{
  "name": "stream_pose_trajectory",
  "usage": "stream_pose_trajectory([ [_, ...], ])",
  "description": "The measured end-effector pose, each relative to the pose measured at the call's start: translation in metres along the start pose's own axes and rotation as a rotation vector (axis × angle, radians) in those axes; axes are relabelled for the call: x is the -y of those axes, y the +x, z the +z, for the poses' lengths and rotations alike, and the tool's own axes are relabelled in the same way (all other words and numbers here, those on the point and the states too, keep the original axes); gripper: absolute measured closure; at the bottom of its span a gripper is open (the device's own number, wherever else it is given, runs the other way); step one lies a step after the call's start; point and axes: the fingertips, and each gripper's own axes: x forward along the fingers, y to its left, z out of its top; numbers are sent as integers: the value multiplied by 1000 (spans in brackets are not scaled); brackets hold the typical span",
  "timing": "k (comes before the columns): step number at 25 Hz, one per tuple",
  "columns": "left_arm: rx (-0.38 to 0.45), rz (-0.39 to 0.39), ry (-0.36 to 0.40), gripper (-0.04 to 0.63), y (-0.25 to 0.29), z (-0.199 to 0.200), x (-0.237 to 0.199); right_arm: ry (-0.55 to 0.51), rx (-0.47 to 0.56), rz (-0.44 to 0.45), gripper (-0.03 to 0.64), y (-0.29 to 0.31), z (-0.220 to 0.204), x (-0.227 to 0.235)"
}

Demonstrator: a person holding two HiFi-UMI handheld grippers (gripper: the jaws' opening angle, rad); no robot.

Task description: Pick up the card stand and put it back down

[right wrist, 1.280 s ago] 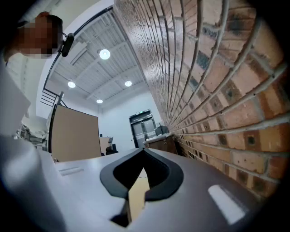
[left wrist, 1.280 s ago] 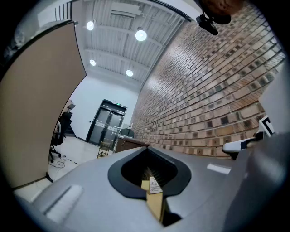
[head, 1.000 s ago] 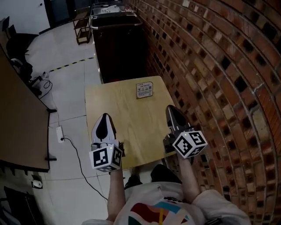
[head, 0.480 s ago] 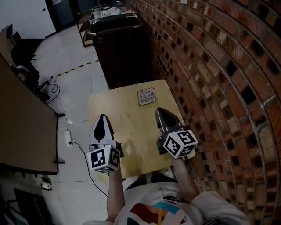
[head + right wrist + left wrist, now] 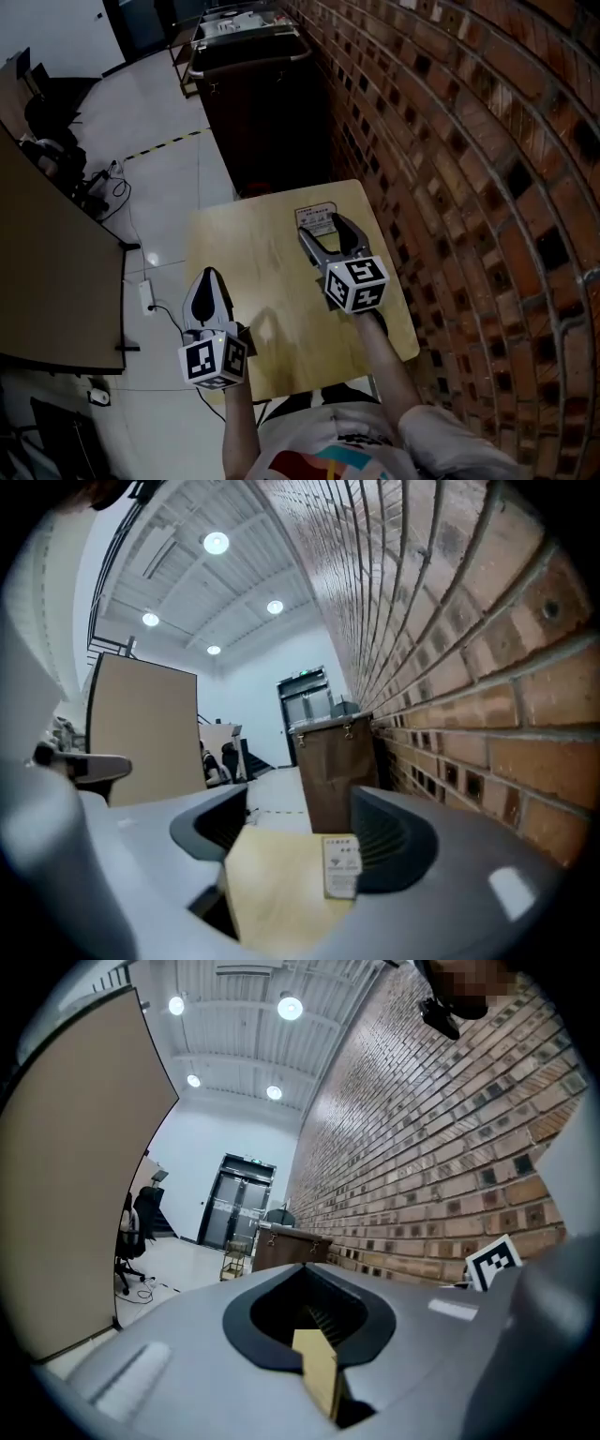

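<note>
Your left gripper is nearest to you, over the table at its near left edge, clenched and empty. Only the left gripper view shows how tightly: the left gripper leaves just a thin strip of table between its jaws. That view also catches the marker cube of your other tool at the right.

Your right gripper is further in, and its jaws are opening. From the head view, the card stand stands on the far edge of the table at the jaw tips. The right gripper view adds that the card stand is inside the gap of the right gripper, closer to the right jaw, with no pad pressing on it.

Behind the table stands a dark cabinet, along the brick wall.
</note>
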Motion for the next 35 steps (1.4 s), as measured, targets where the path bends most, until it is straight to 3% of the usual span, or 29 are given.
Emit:
stream_pose_trajectory([
  [1, -8, 4, 6, 591, 2, -2, -2, -23, 6, -32, 244, 13, -3, 7],
  [2, -17, 8, 10, 590, 4, -5, -4, -47, -8, -64, 206, 27, -8, 15],
  [4, -36, 16, 12, 590, 9, -13, -8, -96, -89, -114, 53, 56, -29, 32],
  [5, -48, 22, 10, 590, 12, -19, -10, -119, -136, -134, 40, 69, -41, 41],
  [8, -81, 40, -2, 590, 18, -36, -18, -139, -228, -185, 40, 96, -72, 65],
  [14, -138, 60, -18, 589, 22, -61, -29, -64, -279, -260, 40, 114, -108, 92],
  [25, -176, 61, -32, 591, 23, -77, -35, -16, -326, -298, 40, 120, -139, 104],
  [35, -205, 81, -46, 589, 24, -90, -42, -2, -299, -299, 40, 128, -141, 111],
])
